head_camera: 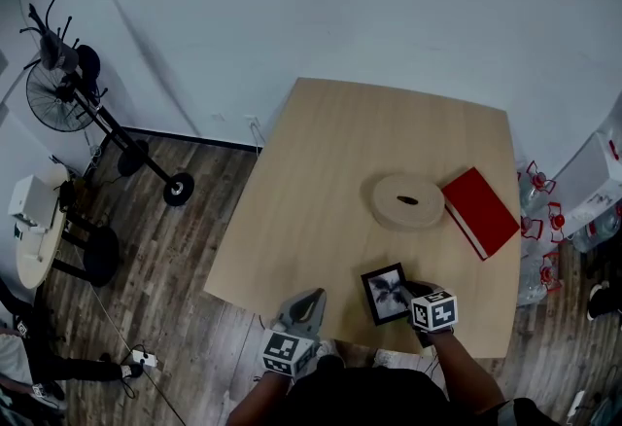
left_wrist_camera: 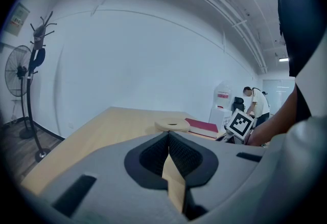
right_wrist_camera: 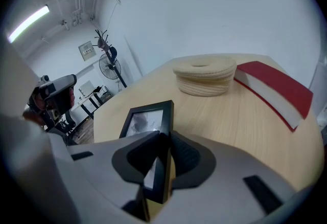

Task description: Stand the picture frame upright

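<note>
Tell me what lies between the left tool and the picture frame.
Only bare tabletop lies between the left tool and the picture frame, as the head view shows.

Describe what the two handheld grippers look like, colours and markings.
The left gripper and right gripper match: light grey moulded bodies tapering to a point, with black textured pads inside the jaws. Each carries a white cube printed with black square markers.

An office-like workroom, with bare white walls, a wood-plank floor (head_camera: 185, 317), a plain worktop (head_camera: 321, 181), a pedestal fan (head_camera: 53, 101) and coat stand (head_camera: 51, 37) far left, and strip lights (right_wrist_camera: 28, 22) and exposed pipes (left_wrist_camera: 230, 18) overhead.
</note>
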### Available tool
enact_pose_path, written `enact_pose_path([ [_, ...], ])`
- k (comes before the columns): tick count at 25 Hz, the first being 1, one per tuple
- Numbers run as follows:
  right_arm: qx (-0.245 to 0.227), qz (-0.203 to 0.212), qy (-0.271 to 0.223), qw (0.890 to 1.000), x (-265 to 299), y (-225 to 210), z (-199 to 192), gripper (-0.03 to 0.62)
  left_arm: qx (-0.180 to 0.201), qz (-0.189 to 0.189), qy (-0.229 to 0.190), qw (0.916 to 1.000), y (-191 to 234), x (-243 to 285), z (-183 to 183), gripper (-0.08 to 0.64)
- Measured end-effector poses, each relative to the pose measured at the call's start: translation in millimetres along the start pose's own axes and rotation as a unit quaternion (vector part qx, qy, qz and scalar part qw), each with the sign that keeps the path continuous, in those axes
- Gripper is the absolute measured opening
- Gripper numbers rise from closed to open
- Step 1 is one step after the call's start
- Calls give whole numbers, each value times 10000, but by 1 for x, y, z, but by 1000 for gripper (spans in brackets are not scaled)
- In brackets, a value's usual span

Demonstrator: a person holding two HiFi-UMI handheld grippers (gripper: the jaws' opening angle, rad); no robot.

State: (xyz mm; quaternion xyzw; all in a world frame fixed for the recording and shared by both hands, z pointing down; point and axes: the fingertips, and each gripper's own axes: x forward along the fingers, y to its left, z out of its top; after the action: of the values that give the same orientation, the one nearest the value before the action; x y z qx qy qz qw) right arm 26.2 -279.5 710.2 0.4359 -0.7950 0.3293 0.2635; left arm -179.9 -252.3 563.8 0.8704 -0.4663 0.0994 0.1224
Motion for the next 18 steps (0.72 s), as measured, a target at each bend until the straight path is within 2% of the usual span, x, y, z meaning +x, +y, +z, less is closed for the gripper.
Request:
enact_pose_path([
  [8,196,-413,-649,9968,1,-11,36,71,1,-31,10,10000,3,1,0,-5],
  [11,120,-609,-893,9941,0,-18,53,71,-13,-36,34,10000,5,4,-1,-5],
  [18,165,-908,-1329,9868,5,-35,86,71,158,-41,151,9998,9,4,-4,-5],
])
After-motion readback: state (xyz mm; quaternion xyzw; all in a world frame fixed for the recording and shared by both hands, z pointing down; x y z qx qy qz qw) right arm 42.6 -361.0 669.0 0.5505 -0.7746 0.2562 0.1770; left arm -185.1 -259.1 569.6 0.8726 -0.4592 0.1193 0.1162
